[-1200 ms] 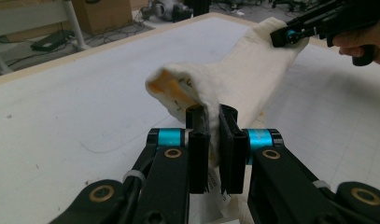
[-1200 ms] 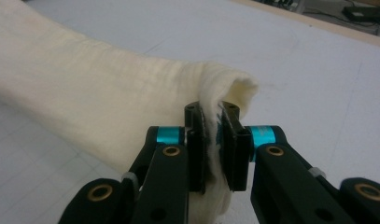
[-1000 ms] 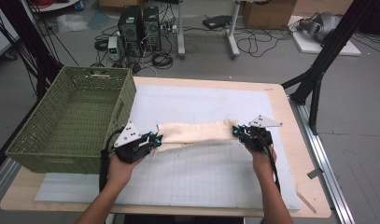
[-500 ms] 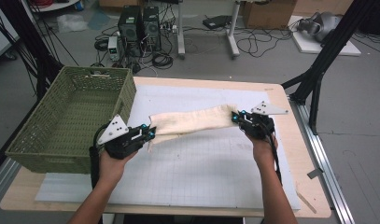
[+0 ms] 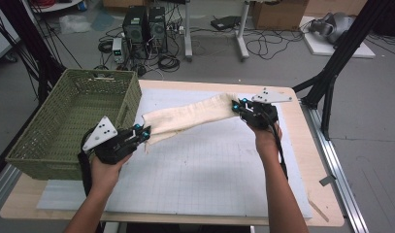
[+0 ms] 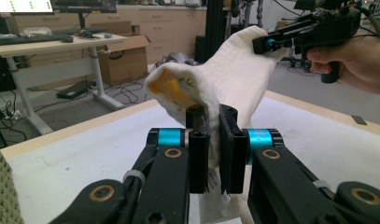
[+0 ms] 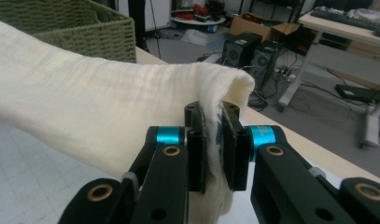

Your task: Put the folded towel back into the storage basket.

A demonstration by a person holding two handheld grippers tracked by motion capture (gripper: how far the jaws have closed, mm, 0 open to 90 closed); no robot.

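Observation:
A cream cloth [image 5: 190,119] hangs stretched between my two grippers above the white gridded mat [image 5: 195,170]. My left gripper [image 5: 142,133] is shut on the cloth's left end, close to the basket. In the left gripper view the cloth [image 6: 234,79] rises from between the jaws of my left gripper [image 6: 213,149], with a yellow patch showing in its fold. My right gripper [image 5: 237,106] is shut on the right end, held higher and farther back. In the right gripper view the cloth [image 7: 108,102] drapes leftward from my right gripper [image 7: 211,140].
A green woven basket [image 5: 71,121] stands on the table's left side, next to my left hand. The wooden table edge [image 5: 326,194] runs along the right. Computer towers [image 5: 144,24], cables and desk legs lie on the floor beyond the table.
Both grippers have lifted the cloth off the mat. The right end has risen higher and moved back; the left hand has risen and shifted slightly towards the basket.

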